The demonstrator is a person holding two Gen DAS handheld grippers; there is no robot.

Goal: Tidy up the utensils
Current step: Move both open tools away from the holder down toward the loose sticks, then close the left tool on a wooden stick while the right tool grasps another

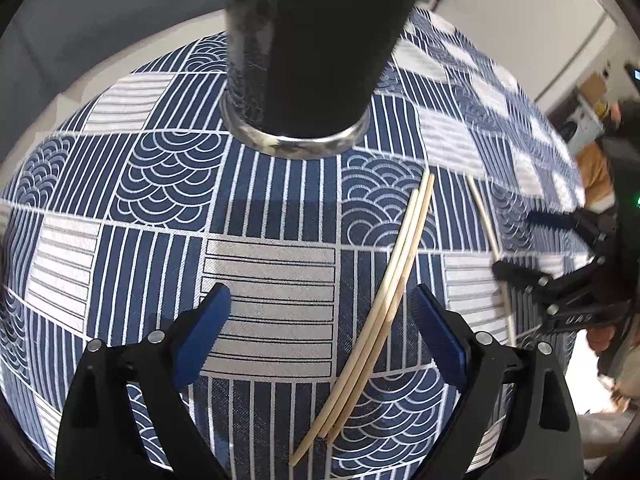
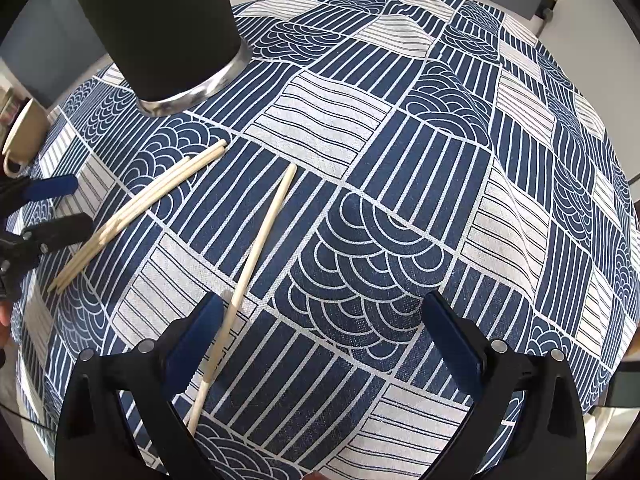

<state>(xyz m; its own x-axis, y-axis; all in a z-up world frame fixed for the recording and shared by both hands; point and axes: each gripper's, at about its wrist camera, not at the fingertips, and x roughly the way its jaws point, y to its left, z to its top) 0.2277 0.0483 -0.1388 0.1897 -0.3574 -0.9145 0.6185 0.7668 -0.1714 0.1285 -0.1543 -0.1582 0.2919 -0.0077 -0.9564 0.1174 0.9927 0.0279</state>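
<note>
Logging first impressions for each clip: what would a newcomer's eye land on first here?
The bold blue-and-white patterned tablecloth fills both views. A tall black cup with a silver base stands at the far side. Pale chopsticks lie flat: a bundle between the open left gripper, a single one by the open right gripper.

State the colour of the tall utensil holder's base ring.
Silver metal ring below a black body; left wrist view shows it best.
</note>
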